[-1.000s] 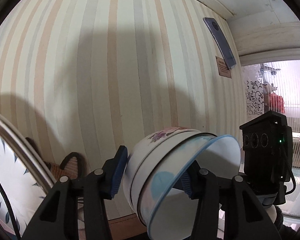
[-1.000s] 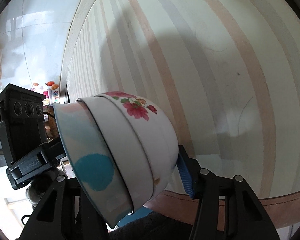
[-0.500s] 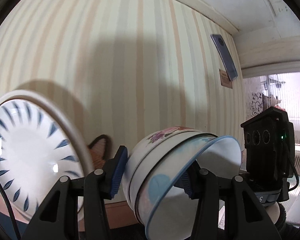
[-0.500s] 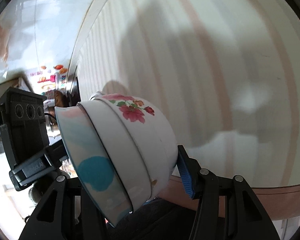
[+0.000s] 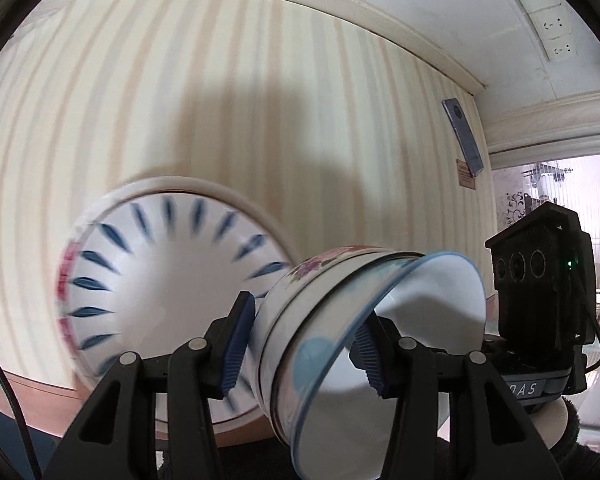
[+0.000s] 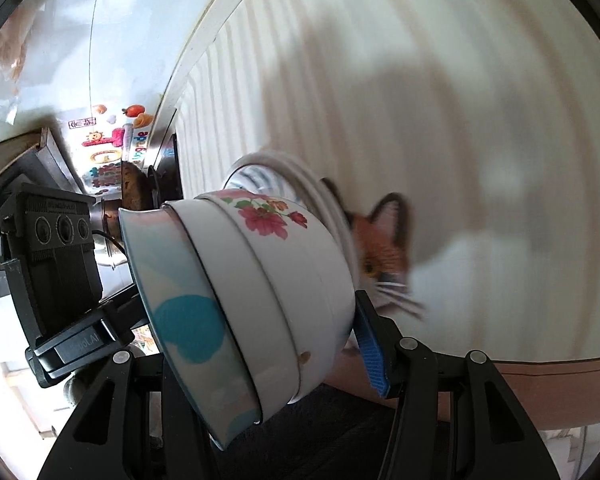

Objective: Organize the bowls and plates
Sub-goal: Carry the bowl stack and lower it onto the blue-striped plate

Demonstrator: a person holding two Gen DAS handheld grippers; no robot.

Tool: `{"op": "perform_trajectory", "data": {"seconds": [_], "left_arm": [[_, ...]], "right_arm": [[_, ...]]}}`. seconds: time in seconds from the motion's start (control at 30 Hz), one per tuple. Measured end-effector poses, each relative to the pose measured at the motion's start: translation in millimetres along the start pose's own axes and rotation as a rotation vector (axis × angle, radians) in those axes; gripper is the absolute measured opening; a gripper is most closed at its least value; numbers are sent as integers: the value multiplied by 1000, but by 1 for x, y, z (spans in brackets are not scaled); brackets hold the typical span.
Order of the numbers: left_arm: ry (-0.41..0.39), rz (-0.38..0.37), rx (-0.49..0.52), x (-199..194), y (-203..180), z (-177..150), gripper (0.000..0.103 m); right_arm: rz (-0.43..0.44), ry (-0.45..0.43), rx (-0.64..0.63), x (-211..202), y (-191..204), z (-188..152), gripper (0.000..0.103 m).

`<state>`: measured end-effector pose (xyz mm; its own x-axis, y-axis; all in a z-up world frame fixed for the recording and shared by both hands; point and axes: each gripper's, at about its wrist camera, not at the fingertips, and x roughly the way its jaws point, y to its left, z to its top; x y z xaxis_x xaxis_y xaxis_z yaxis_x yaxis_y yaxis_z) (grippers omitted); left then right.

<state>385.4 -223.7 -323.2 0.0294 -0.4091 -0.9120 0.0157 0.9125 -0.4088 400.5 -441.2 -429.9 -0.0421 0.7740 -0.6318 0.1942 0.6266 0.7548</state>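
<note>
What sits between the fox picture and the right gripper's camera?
In the right wrist view, the stacked bowls and the blue-leaf plate partly cover the fox picture.

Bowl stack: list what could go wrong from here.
1. The bowl stack lies tilted on its side between the left claw and the right claw. If either grip loosens, the nested bowls may slide apart.
2. Both claws hold the one stack, so uneven motion could twist it free.
3. The blue-patterned plate stands close behind and could get knocked.
</note>
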Motion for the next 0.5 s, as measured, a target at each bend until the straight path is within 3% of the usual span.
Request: {"op": "perform_trajectory", "data": {"seconds": [0.5], "left_arm": [[-8,8,-21,-16,71,6,45]], "right_arm": [[-10,40,-8,78,51,15,55]]}}
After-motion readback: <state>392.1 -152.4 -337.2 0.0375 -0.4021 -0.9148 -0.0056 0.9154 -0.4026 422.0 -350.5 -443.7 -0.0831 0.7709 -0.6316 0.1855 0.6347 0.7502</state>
